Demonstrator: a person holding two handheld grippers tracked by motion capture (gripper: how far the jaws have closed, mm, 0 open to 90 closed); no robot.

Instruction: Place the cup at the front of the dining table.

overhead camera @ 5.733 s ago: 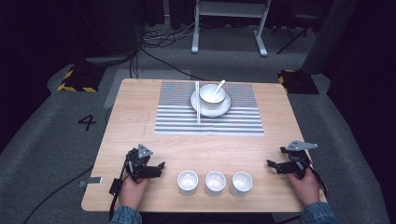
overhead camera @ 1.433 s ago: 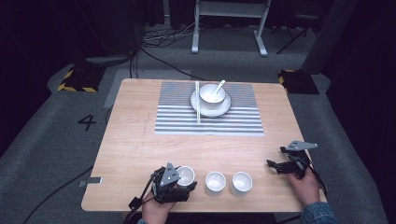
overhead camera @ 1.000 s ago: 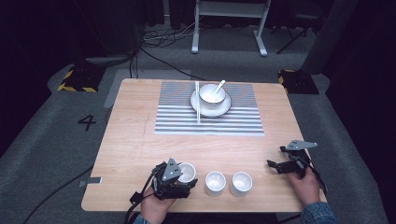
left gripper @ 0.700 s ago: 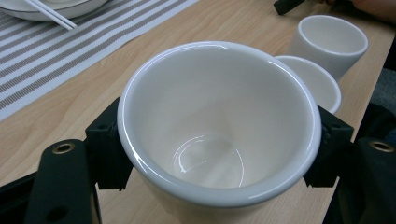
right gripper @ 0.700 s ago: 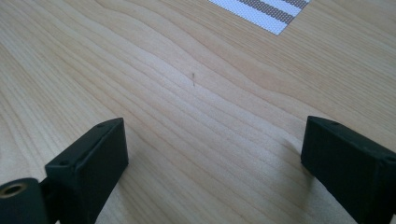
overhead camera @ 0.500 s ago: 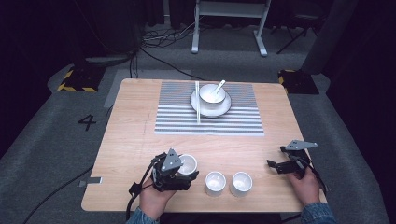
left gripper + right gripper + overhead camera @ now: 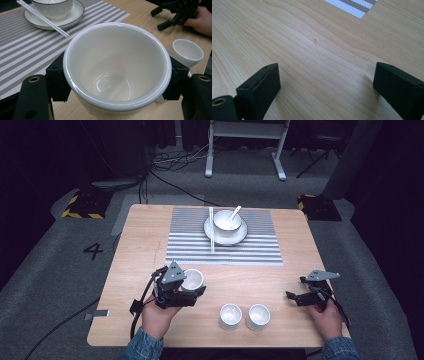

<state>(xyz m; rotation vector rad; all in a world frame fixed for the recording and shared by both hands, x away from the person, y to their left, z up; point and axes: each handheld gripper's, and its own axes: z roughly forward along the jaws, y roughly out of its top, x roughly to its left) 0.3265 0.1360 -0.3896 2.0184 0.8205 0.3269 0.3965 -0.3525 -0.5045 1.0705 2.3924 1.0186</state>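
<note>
Near the front left of the wooden table (image 7: 135,250), the left gripper (image 7: 186,289) is holding a small white cup (image 7: 117,72); its two jaws are pressing on opposite sides of the cup, just below the rim. The cup is standing upright and looks empty. Whether it is touching the table or hanging a little above it, I cannot tell. Two more cups (image 7: 230,316) are sitting side by side near the front edge. On the striped mat (image 7: 250,251) a bowl (image 7: 227,220) with a spoon (image 7: 234,212) is resting on a plate (image 7: 239,236), chopsticks (image 7: 211,230) beside it. At the right, the right gripper (image 7: 296,296) is lying low over bare wood, its jaws wide apart and gripping nothing.
</note>
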